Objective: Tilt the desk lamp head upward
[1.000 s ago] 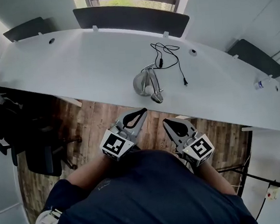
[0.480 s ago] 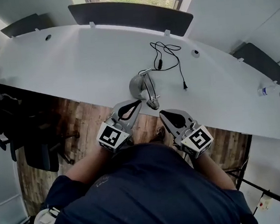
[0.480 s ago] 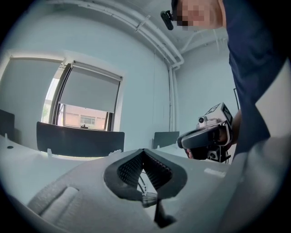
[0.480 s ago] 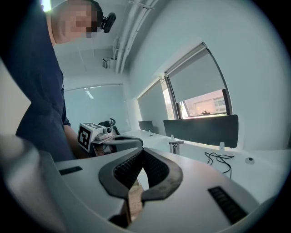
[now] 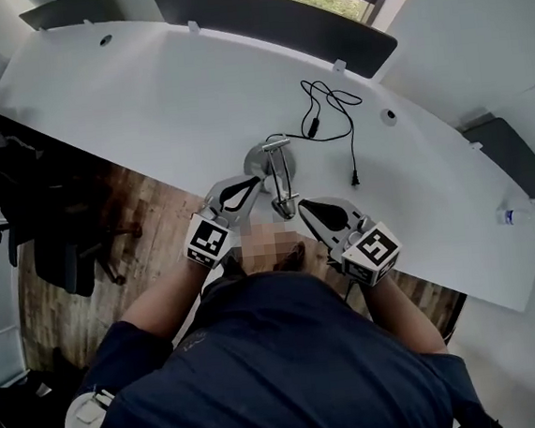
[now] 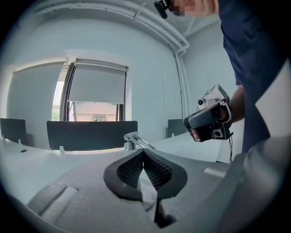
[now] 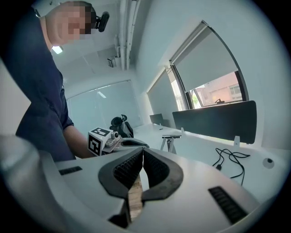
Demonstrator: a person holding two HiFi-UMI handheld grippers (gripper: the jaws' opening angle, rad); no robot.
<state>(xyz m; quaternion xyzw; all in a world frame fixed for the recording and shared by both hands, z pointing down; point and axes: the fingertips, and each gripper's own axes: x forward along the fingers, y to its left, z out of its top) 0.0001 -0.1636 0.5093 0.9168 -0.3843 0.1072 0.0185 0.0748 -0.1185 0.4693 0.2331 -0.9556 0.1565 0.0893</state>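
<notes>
A silver desk lamp [image 5: 274, 165] stands near the front edge of the white desk [image 5: 143, 98], its head [image 5: 287, 206] hanging low toward me. Its black cable [image 5: 328, 108] trails off behind it. My left gripper [image 5: 256, 178] is shut and empty, its tip just left of the lamp's base. My right gripper [image 5: 302, 204] is also shut and empty, its tip just right of the lamp head. The left gripper view shows the lamp's top joint [image 6: 134, 138] past the shut jaws, and the right gripper [image 6: 210, 120]. The right gripper view shows the lamp [image 7: 170, 141] and the left gripper [image 7: 107, 139].
Dark partition screens [image 5: 277, 19] line the desk's far edge. A black office chair [image 5: 64, 247] stands on the wood floor to the left. A small bottle [image 5: 512, 216] sits at the desk's far right end.
Both grippers have moved forward from over the floor to the desk's front edge, ending either side of the lamp. Both stay shut. The lamp has not moved.
</notes>
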